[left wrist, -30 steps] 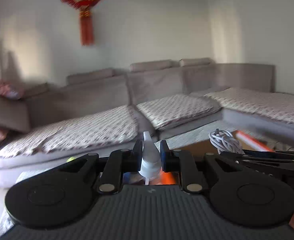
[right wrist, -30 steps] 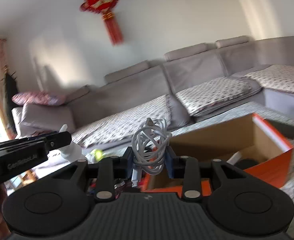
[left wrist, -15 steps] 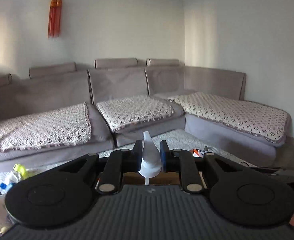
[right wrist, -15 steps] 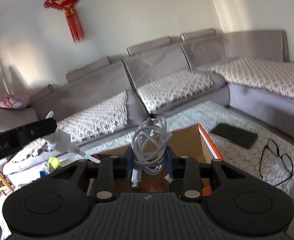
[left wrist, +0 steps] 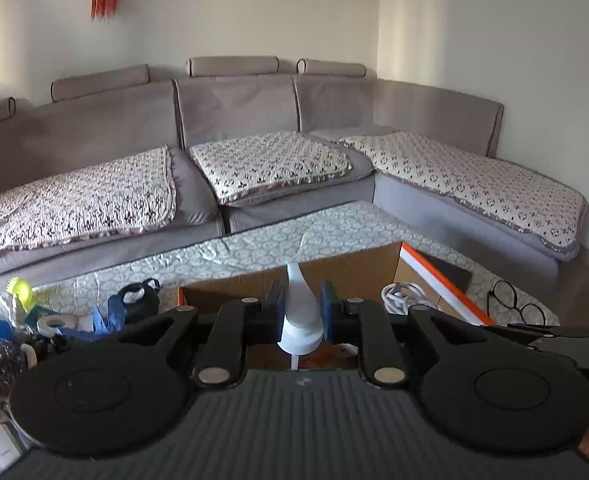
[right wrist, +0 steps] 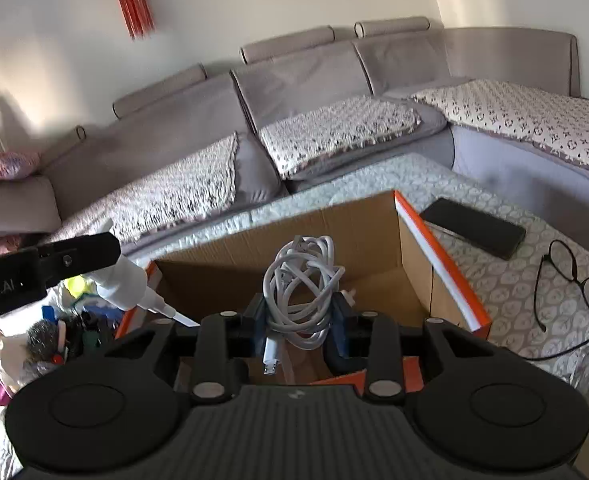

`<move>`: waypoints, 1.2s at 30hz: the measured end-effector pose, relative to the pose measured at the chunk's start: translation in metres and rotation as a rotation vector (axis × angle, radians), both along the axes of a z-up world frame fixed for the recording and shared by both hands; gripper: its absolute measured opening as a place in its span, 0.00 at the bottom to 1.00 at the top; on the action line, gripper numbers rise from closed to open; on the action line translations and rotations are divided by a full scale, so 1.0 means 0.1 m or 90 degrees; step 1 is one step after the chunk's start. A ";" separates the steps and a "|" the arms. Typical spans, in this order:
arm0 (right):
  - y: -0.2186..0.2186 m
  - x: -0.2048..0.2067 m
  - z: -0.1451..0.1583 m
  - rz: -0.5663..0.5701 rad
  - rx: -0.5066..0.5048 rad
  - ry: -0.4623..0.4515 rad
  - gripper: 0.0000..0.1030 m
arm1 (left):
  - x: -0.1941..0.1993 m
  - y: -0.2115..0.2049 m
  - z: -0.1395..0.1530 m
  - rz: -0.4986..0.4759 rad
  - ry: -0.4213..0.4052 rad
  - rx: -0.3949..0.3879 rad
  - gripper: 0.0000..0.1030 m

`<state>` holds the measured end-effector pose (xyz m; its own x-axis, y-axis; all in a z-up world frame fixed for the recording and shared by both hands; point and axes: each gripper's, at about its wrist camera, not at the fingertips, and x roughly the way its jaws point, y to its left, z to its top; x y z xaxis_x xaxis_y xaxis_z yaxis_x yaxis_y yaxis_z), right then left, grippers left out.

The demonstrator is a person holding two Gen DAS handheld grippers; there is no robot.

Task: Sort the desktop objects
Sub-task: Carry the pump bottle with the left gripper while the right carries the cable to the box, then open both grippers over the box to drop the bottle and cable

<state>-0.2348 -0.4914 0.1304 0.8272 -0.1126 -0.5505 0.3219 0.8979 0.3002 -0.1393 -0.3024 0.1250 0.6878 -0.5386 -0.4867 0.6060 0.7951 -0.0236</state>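
My left gripper (left wrist: 301, 306) is shut on a white spray nozzle (left wrist: 299, 316) whose thin dip tube hangs below it. In the right wrist view the same nozzle (right wrist: 123, 280) shows at the left, held by the left gripper's finger (right wrist: 60, 258). My right gripper (right wrist: 300, 312) is shut on a coiled white charging cable (right wrist: 302, 276), its plug hanging down. Both grippers hover over the near edge of an open cardboard box with orange sides (right wrist: 438, 264), also seen in the left wrist view as the box (left wrist: 358, 272). The cable (left wrist: 404, 294) peeks in at the right of the left wrist view.
A black phone (right wrist: 474, 226) and black-rimmed glasses (right wrist: 574, 280) lie on the patterned table cloth right of the box. A heap of small items (left wrist: 54, 320), with a dark bottle and a steel scourer, sits left of the box. A grey corner sofa (left wrist: 254, 160) stands behind.
Both grippers have swung right and tilted down, so the box now lies right in front of them. The nozzle and the cable stay held as before.
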 end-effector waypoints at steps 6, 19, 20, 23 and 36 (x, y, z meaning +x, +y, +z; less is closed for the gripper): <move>0.05 0.07 -0.07 0.003 0.003 0.036 0.31 | 0.00 -0.07 -0.07 0.007 0.027 0.026 0.19; 0.12 0.12 -0.13 -0.009 -0.001 0.073 0.35 | 0.00 -0.11 -0.16 0.015 0.059 0.059 0.19; 0.12 0.12 -0.12 -0.013 -0.001 0.072 0.35 | 0.00 -0.10 -0.16 0.019 0.054 0.057 0.22; 0.13 0.10 -0.09 -0.028 -0.005 0.061 0.55 | -0.04 -0.05 -0.12 0.036 0.030 0.042 0.64; 0.22 0.02 0.08 -0.051 -0.028 0.019 1.00 | -0.24 0.15 0.19 0.044 -0.043 -0.028 1.00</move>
<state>-0.2331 -0.4696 0.1379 0.7980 -0.2024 -0.5676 0.4019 0.8806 0.2510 -0.1630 -0.2870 0.1437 0.7544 -0.5090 -0.4144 0.5514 0.8340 -0.0205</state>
